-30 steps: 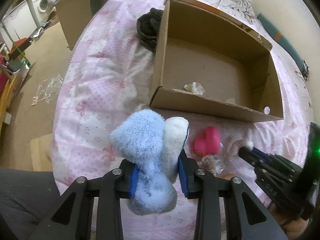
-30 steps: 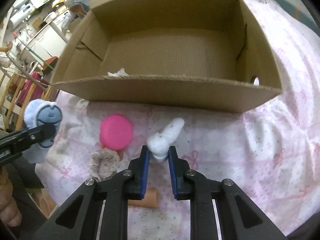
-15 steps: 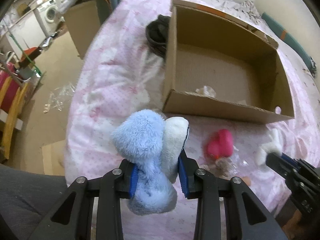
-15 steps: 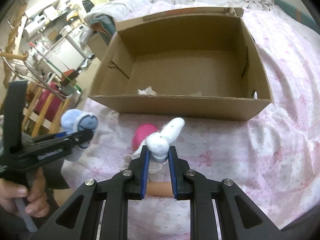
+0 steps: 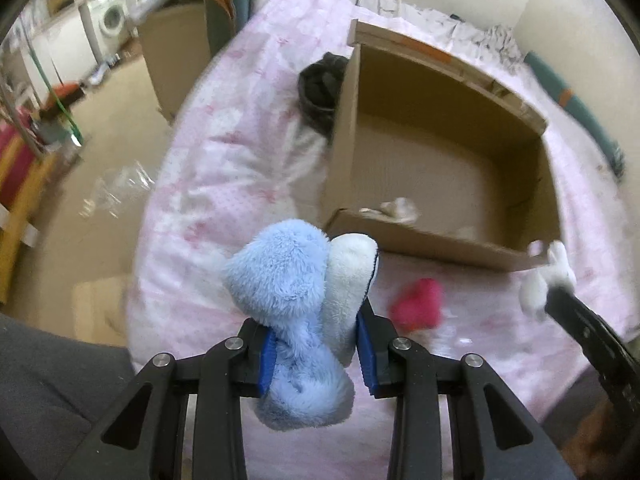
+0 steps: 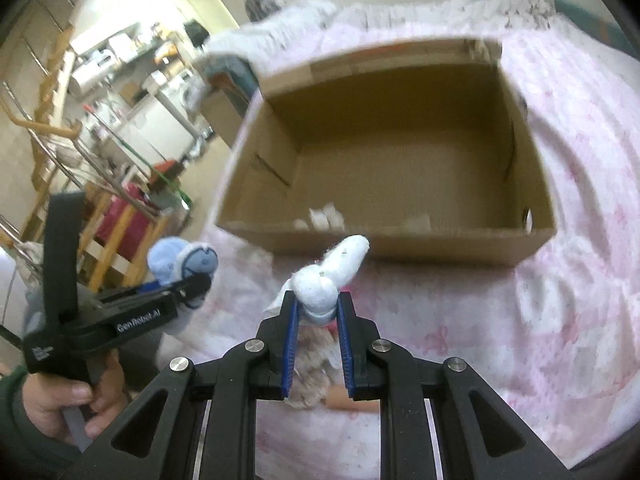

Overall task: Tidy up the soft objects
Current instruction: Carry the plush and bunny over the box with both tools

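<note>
Left claw: the left gripper (image 5: pixel 318 354), bottom centre of the left wrist view, is pinched on a blue plush toy (image 5: pixel 294 292) that bulges above and below the blue pads; in the right wrist view it shows at lower left, held by a hand (image 6: pixel 60 404).
Right claw: the right gripper (image 6: pixel 318 346), bottom centre of its own view, is clamped on a small white plush toy (image 6: pixel 328 276) whose long end points up toward the box.
Where the held toys are: both hang in the air over the bed, short of the box's near wall, neither over the opening.
On the bed, near: a pink heart-shaped toy (image 5: pixel 418 304) lies on the pink bedspread (image 5: pixel 224 184) at lower right of centre in the left wrist view; a beige knitted piece (image 6: pixel 314 364) lies below the right claw, partly hidden.
Box: the cardboard box (image 6: pixel 400 244) stands open at mid-frame, just beyond the loose toys.
Box contents: only a crumpled scrap of white paper (image 5: pixel 396 208) by the near wall; the rest of the floor looks bare.
Beyond the box: a dark bundle (image 5: pixel 320 84) against its far left corner; too blurred to name.
Progress, as I judge it: early. No toy is in the box, two are lifted and ready to go in, at least two wait on the bed.
</note>
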{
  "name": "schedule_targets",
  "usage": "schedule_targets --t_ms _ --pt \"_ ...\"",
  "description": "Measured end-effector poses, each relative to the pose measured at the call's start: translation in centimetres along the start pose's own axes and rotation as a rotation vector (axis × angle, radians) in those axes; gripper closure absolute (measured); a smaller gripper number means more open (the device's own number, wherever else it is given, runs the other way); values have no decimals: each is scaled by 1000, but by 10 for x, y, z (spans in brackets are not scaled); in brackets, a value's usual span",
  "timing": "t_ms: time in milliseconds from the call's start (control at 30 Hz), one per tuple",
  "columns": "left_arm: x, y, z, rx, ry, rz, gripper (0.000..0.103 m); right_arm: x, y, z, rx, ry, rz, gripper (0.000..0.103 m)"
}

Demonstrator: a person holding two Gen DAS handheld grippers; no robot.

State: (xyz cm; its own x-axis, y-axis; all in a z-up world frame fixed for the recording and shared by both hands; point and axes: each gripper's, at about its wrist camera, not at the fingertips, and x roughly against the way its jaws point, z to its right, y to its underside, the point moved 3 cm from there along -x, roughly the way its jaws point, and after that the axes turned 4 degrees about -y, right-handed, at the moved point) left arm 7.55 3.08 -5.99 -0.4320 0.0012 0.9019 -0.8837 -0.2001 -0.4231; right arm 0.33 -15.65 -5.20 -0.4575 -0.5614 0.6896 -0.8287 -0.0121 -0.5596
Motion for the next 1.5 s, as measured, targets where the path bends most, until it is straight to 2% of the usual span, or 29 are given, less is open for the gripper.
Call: schedule_targets --t_ms 167,300,500,667,900,1100,1267,1500 --pt "21 -28 11 -12 8 77 72 28 -24 -2 -7 -10 121 82" --pt "29 -58 19 -27 -1 138 72 37 -43 3 4 0 158 82" --pt "21 -91 38 -77 -21 174 72 26 -68 31 -2 40 139 82" --pt "4 -105 61 -143 -40 201 72 11 -69 56 -45 80 122 82" --pt "-39 -101 78 -194 -49 180 71 -12 -60 63 -43 118 66 82" --pt "-49 -85 82 -267 -49 197 69 -24 -56 68 -52 141 15 82" --pt "-49 -89 76 -219 -18 200 69 -36 -50 66 -36 163 -45 82" --pt "-50 -88 77 -223 -18 202 68 -39 -51 68 -38 160 -48 82"
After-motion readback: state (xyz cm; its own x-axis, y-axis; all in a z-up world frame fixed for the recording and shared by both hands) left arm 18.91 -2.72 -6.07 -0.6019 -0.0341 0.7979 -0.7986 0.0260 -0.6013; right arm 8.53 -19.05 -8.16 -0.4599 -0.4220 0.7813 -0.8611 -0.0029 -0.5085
